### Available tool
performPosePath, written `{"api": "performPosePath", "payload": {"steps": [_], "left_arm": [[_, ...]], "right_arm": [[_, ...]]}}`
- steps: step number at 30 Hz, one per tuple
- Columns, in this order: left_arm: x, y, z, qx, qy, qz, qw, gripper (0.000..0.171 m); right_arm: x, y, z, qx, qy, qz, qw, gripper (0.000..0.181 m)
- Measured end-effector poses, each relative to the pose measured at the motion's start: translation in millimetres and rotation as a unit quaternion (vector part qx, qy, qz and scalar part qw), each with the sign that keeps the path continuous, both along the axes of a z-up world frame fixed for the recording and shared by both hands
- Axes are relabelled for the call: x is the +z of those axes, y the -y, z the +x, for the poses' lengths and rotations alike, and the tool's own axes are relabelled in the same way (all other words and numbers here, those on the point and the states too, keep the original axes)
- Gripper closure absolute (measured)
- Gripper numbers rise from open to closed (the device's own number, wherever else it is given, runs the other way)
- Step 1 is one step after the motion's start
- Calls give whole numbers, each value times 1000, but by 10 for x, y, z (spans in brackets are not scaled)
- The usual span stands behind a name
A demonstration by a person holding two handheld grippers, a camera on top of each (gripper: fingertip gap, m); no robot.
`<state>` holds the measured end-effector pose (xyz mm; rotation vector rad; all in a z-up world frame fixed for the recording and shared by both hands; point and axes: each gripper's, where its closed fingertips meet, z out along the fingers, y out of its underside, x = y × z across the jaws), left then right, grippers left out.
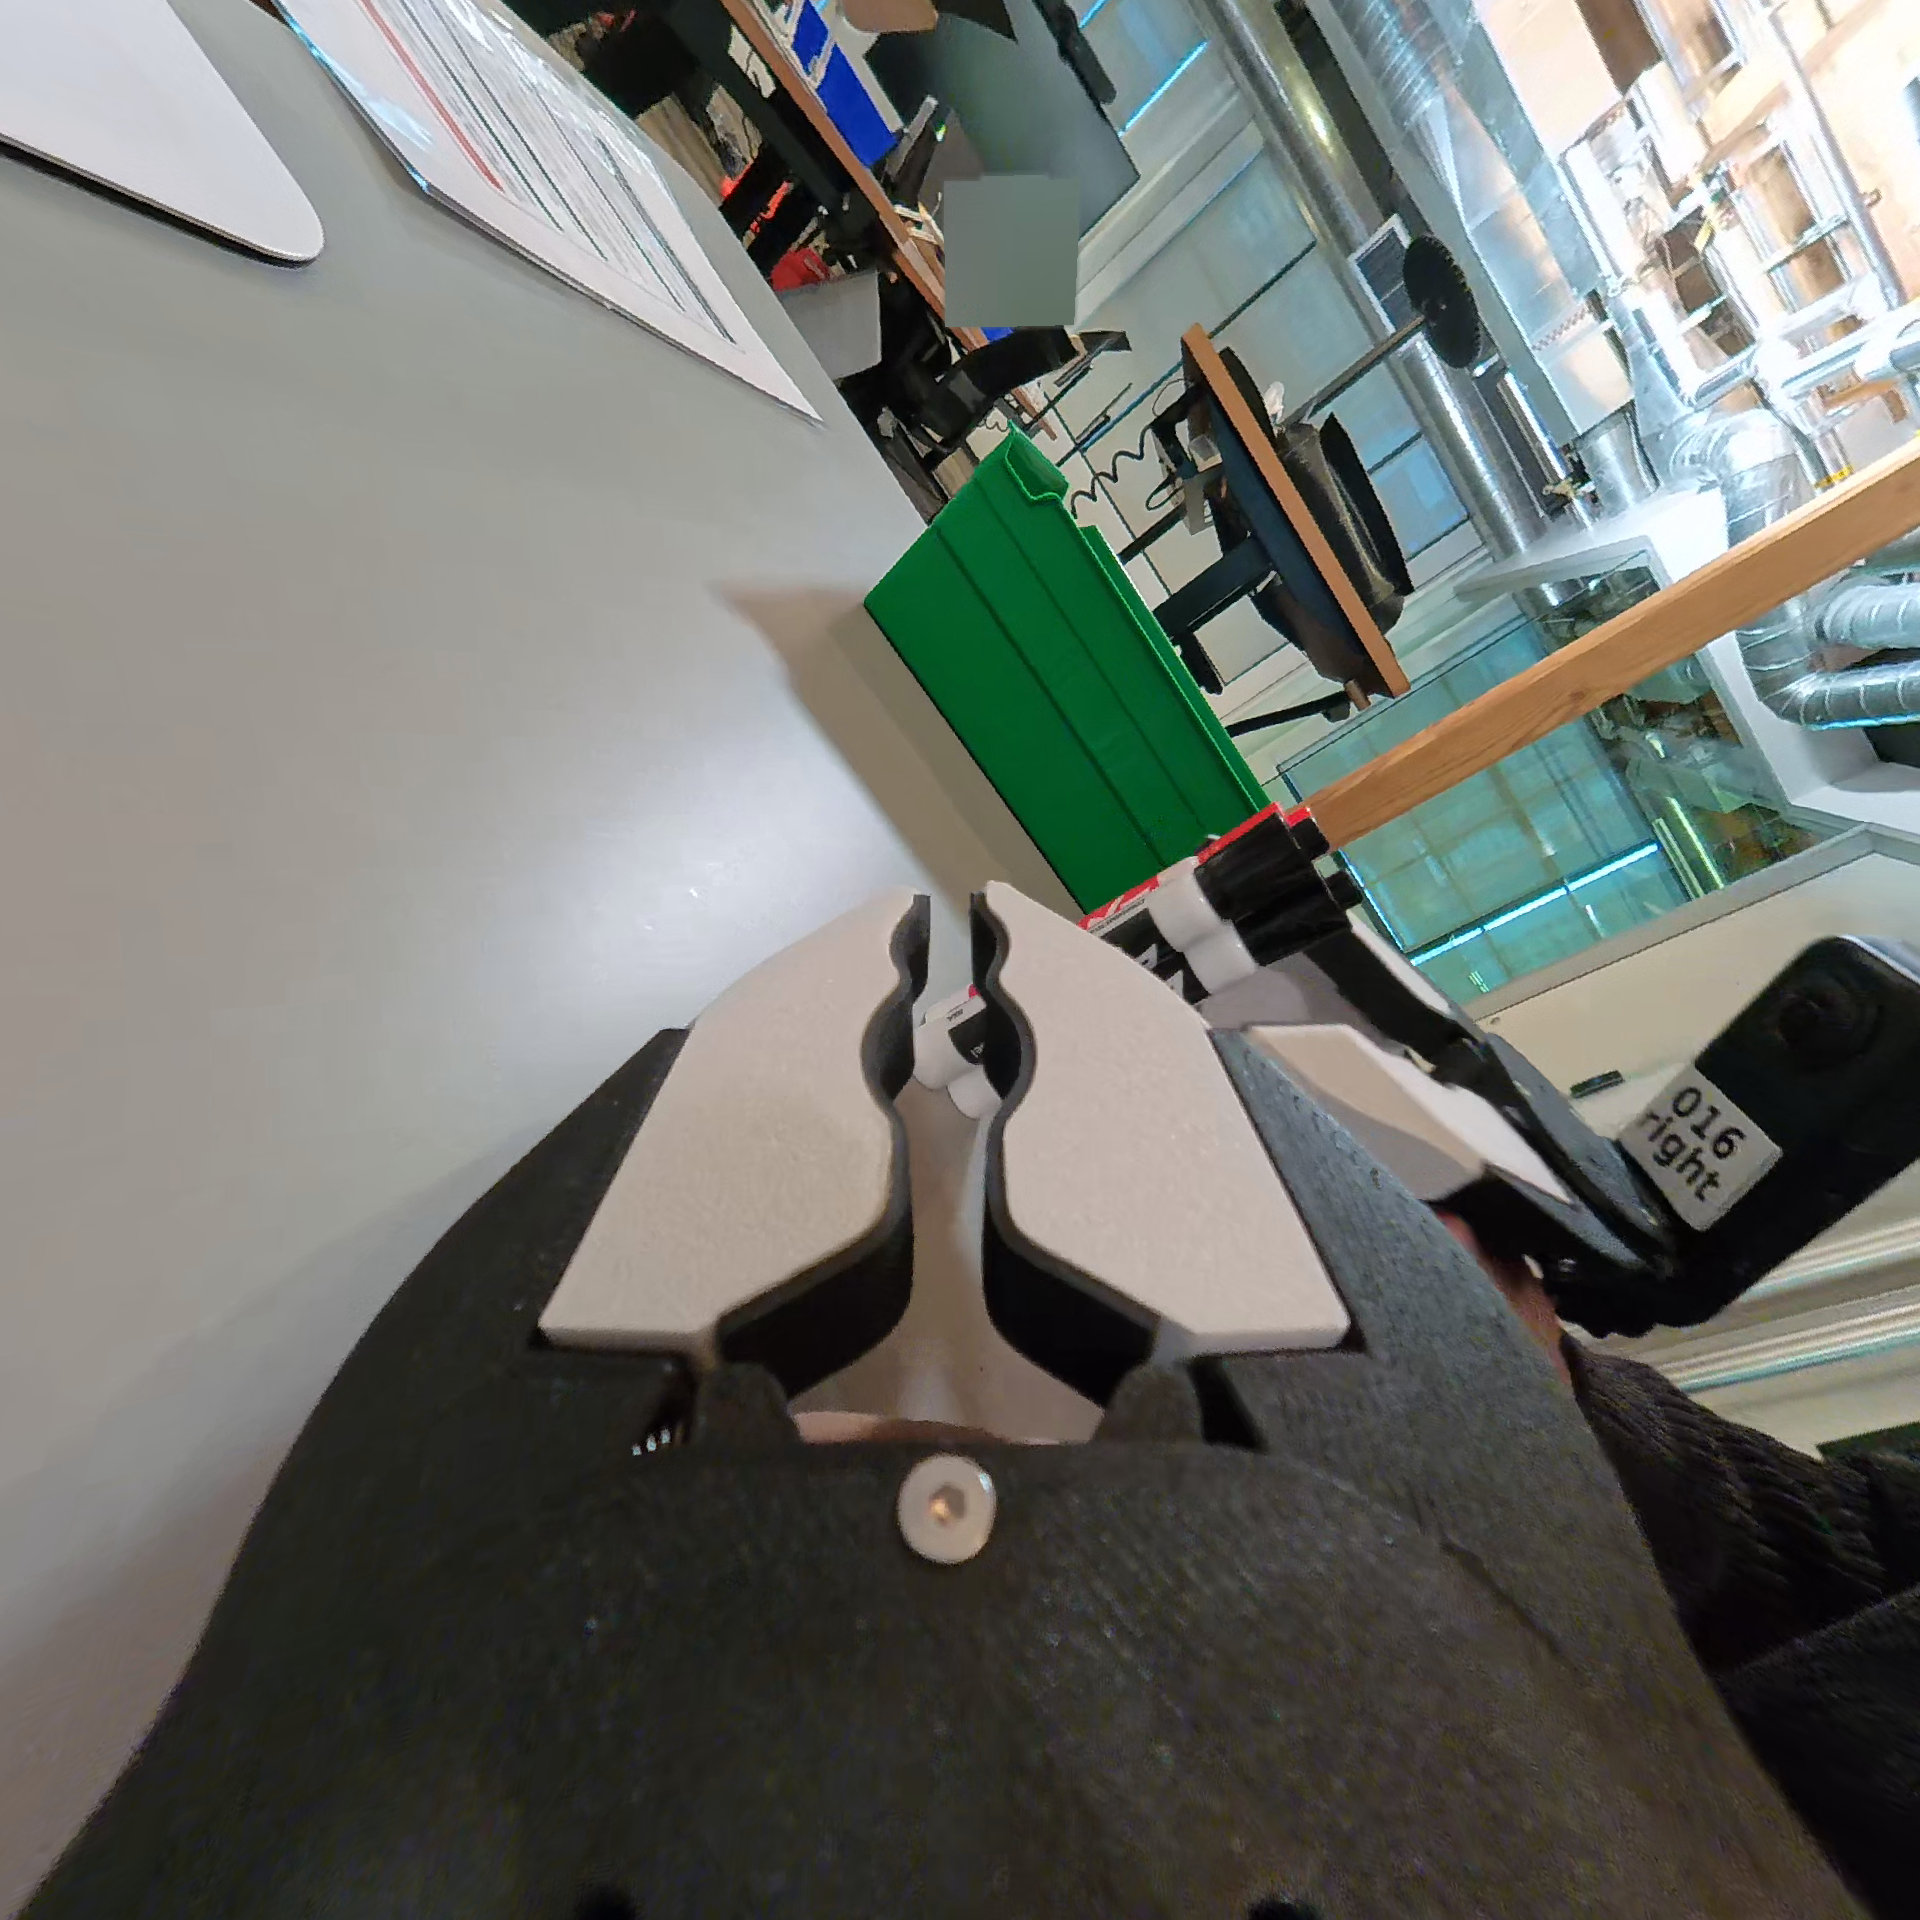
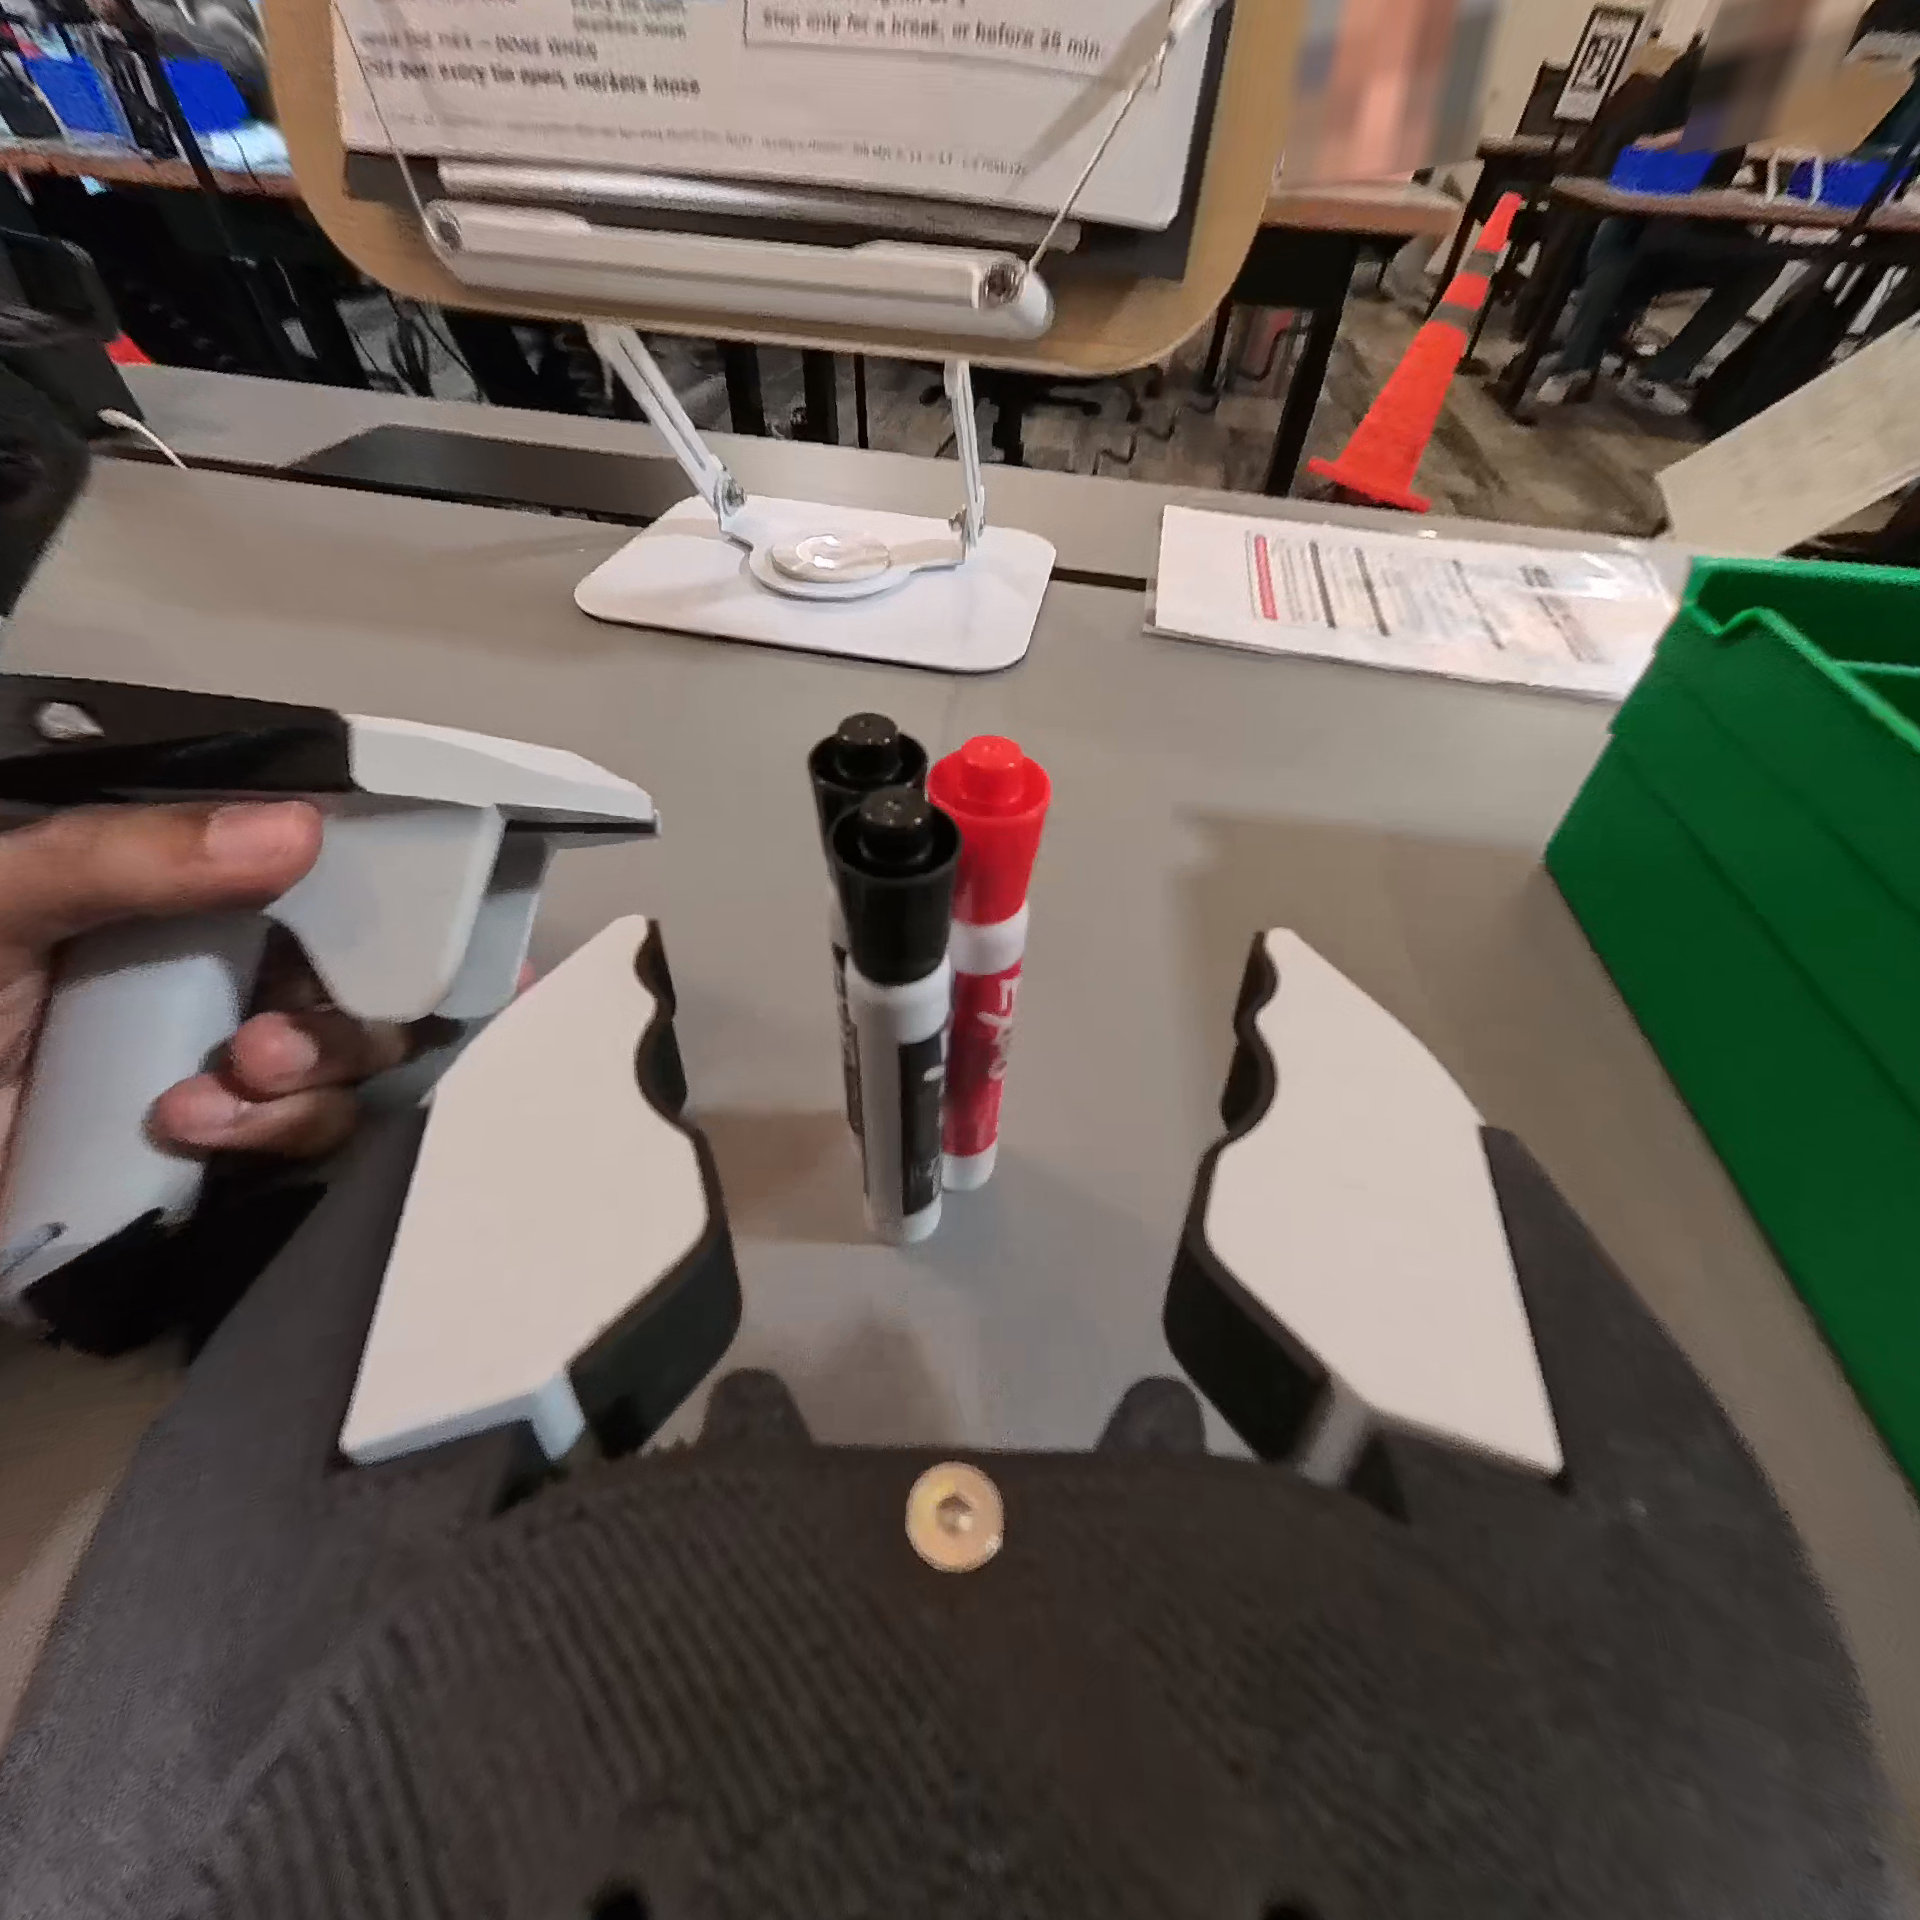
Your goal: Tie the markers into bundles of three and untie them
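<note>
Three markers stand upright close together on the grey table (image 2: 1247,790): two black-capped markers (image 2: 896,935) and a red one (image 2: 987,935). I see no tie around them. My right gripper (image 2: 956,930) is open, one finger on each side of the markers, not touching them. My left gripper (image 1: 948,904) is shut with only a thin slit between its fingers; the markers (image 1: 1226,914) show just beyond its tips. In the right wrist view the left gripper (image 2: 634,816) is held by a hand, its tip left of the markers. The right gripper (image 1: 1382,1039) shows at the right of the left wrist view.
A green bin (image 2: 1766,914) stands at the table's right side and also shows in the left wrist view (image 1: 1039,675). A document stand with a white base (image 2: 821,582) is behind the markers. A laminated sheet (image 2: 1403,603) lies at the back right.
</note>
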<state>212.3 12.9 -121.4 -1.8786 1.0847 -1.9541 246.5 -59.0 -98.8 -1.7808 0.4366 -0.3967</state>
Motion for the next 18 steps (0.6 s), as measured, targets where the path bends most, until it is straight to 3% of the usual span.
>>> {"api": "performPosePath", "payload": {"steps": [6, 11, 15, 18], "left_arm": [[48, -3, -15, 6, 15, 9, 1000, 159], [225, 37, -50, 33, 63, 92, 993, 150], [424, 34, -112, 72, 96, 166, 979, 141], [591, 1, -182, 116, 132, 230, 957, 140]], "right_arm": [[380, 334, -199, 9, -48, 108, 993, 85], [687, 613, -328, 17, -129, 223, 966, 90], [825, 795, -413, 25, -267, 327, 906, 94], [855, 905, -401, 30, -387, 416, 823, 99]]}}
